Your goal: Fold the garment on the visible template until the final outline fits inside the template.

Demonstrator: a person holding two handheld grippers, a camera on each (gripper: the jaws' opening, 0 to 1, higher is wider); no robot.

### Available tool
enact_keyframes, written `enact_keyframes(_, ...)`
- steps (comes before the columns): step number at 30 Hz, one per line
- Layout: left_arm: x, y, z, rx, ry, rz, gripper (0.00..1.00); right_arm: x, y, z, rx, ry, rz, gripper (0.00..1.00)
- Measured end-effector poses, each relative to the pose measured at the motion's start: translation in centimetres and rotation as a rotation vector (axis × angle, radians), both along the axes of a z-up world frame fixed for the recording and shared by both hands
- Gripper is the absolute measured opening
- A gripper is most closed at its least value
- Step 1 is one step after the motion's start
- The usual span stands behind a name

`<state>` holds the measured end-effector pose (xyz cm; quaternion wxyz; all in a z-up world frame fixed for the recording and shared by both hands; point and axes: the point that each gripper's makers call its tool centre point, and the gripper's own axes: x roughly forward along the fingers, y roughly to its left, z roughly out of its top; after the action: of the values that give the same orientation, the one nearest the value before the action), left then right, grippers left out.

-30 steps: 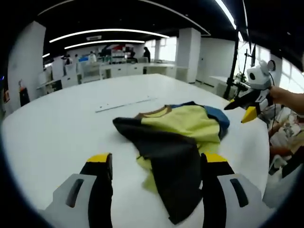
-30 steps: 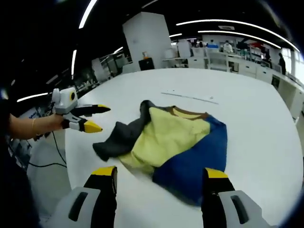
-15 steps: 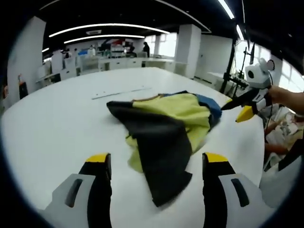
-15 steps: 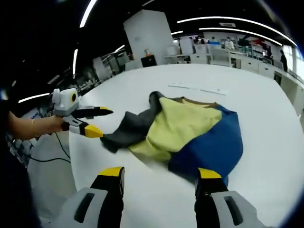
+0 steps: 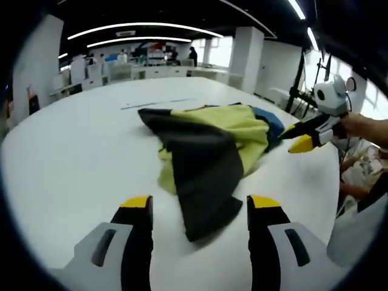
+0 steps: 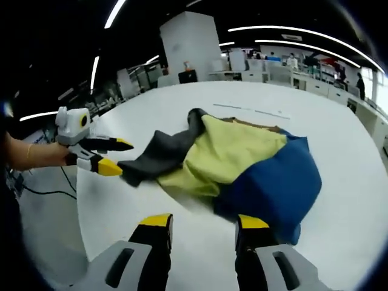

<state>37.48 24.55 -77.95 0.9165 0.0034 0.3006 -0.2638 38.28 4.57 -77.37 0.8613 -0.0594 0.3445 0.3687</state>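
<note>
A crumpled garment lies on the white table (image 5: 73,151): a dark grey part (image 5: 200,170) nearest me, yellow (image 5: 236,130) behind it, blue (image 5: 271,121) at the far side. My left gripper (image 5: 200,205) is open, its jaws either side of the dark grey end. In the right gripper view the garment shows blue (image 6: 279,182), yellow (image 6: 230,154) and dark grey (image 6: 160,154). My right gripper (image 6: 203,223) is open just short of the blue edge. The left gripper (image 6: 124,157) sits by the grey tip. The right gripper (image 5: 287,142) is beside the blue edge.
A thin pale strip (image 5: 157,104) lies on the table beyond the garment, also seen as a strip (image 6: 251,110) in the right gripper view. The table's edge runs close behind each gripper. A dark stand (image 5: 300,79) rises past the edge. Desks and people are far behind.
Both grippers have come closer to the garment, which lies as before. The right gripper's jaws stand a little narrower, and the left gripper's tips now nearly reach the grey end.
</note>
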Motion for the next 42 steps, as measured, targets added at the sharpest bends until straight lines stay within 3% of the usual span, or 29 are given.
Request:
enact_keyframes(9, -0.7, 0.5, -1.1, 0.011, 0.023, 0.018, 0.45, 1.9, 1.0, -1.1, -0.032, -0.078, -0.059, 0.24)
enact_keyframes(13, -0.8, 0.7, -1.3, 0.017, 0.021, 0.022, 0.4, 2.7, 0.3, -1.7, -0.122, -0.134, -0.068, 0.16)
enact_keyframes(22, -0.8, 0.3, -1.4, -0.004, 0.032, 0.014, 0.29, 2.9, -0.4, -2.8, -0.147, -0.103, -0.119, 0.08)
enact_keyframes(28, -0.9, 0.3, -1.6, -0.008, 0.047, 0.019, 0.21, 3.0, -0.3, -2.9, -0.177, -0.131, -0.114, 0.06)
enact_keyframes(33, -1.0, 0.9, -1.8, -0.011, 0.065, 0.052, 0.07, 3.3, -0.7, -2.8, -0.225, -0.172, -0.126, 0.0)
enact_keyframes(42, -1.4, 1.3, -1.1, 0.002, 0.065, 0.06, 0.01, 3.0, -1.0, -2.3, -0.187, -0.158, -0.134, 0.0)
